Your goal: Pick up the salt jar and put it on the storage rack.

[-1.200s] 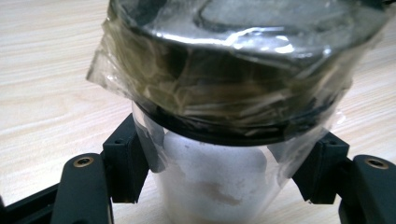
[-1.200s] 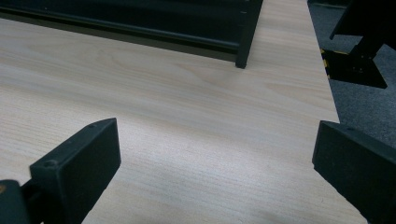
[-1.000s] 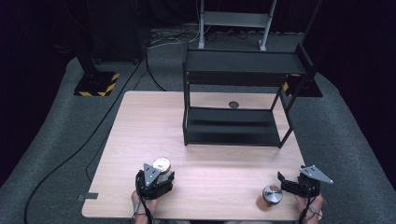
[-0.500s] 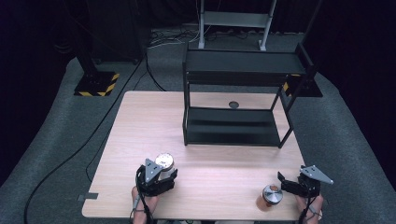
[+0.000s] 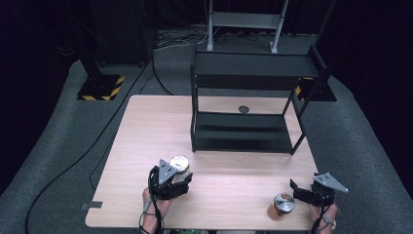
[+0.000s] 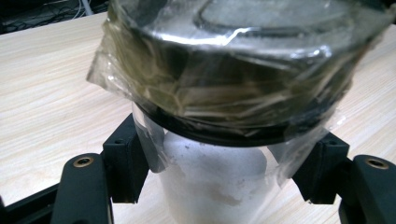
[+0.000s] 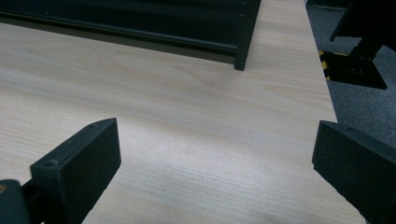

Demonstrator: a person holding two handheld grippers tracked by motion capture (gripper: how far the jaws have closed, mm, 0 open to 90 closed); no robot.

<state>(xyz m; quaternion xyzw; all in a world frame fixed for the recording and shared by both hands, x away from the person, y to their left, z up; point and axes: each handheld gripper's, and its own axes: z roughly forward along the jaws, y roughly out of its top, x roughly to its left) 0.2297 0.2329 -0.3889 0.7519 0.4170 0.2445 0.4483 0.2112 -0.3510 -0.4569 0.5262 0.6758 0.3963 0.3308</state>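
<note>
Two grippers in play. Left gripper (image 5: 171,181) has its jaws clamped on a clear jar (image 6: 219,140), one black pad on each side of the glass body just under the lid. Jar has a dark lid with a metal top, plastic wrap bunched around the lid and neck, white powder inside. In the high view the jar (image 5: 179,165) sits at the near-left part of the wooden table (image 5: 146,126), upright in the grip, lid up; can't tell from that view whether its base touches the tabletop.

Left hand (image 5: 156,204) comes in from the near edge, gripper pointing away from the person, roughly level.

Right gripper (image 5: 304,191) has its jaws spread wide with nothing between them; bare wood between the pads in the right gripper view (image 7: 210,172). It sits at the near-right corner, aimed left toward a second jar (image 5: 282,204), metal-topped, standing on the table just beside the jaw tips, not touching as far as I can tell.

Black two-tier rack (image 5: 248,97) stands at the far side, well apart from both.

No readable labels or writing on either jar.
</note>
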